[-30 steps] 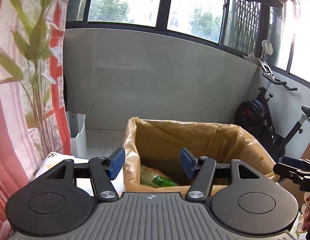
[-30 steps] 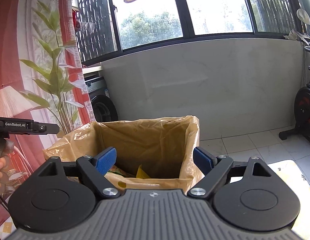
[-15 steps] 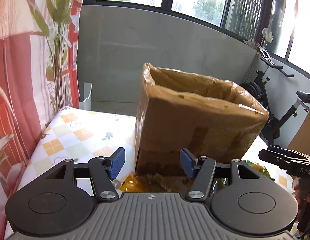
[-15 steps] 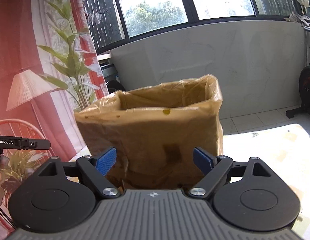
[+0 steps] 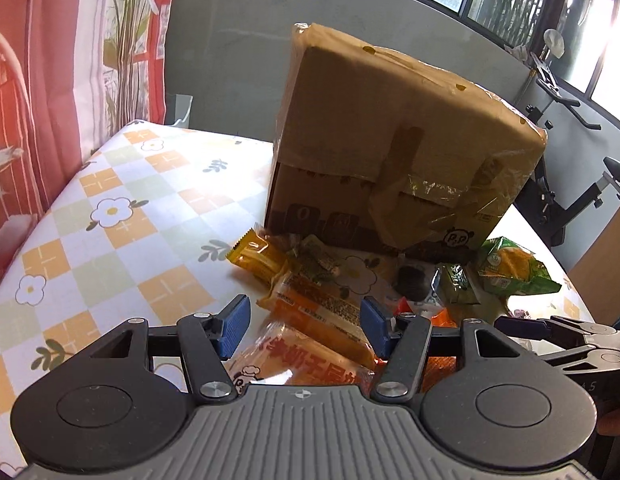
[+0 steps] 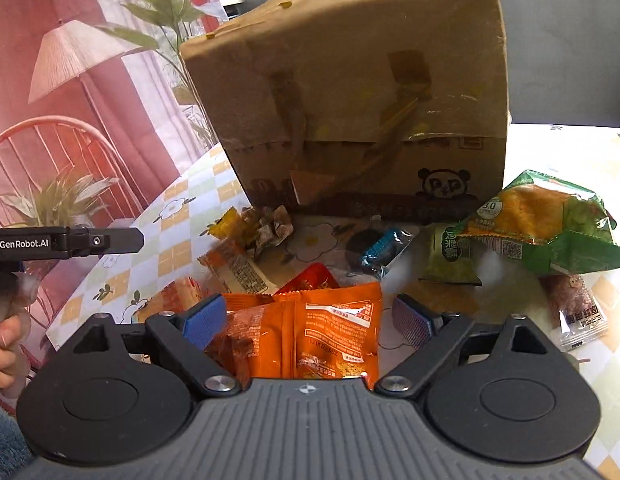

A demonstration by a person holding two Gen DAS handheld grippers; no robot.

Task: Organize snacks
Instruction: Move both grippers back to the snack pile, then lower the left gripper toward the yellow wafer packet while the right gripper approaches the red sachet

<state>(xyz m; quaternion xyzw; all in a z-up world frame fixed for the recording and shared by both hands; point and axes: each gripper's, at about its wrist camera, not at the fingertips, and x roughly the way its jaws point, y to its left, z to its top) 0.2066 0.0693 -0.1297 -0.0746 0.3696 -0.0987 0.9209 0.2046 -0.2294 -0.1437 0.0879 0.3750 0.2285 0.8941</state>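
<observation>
Cardboard fills the middle of both views: a brown box (image 5: 394,152) lined with a plastic bag stands on the checkered bench (image 5: 109,216), and the snacks lie loose in front of it, so I judge they are spread out for picking one at a time and dropping into the box.

My left hand-held gripper (image 5: 305,330) hangs with its jaws partly apart over a pale orange bread packet (image 5: 318,308); the pads touch nothing. My right hand-held gripper (image 6: 307,320) is opening, its jaws spread wide either side of an orange packet (image 6: 310,332) without pressing on it, which looks to me like the next pick.

Only the right view shows the big green bag (image 6: 542,228) in full at right of frame, a small blue wrapper (image 6: 384,250) near the box foot, and a clear packet (image 6: 576,308) at lower right. Only the left view shows the yellow packet (image 5: 257,260) clearly and the exercise bike (image 5: 570,184) at far right. Neither view looks into the box.
</observation>
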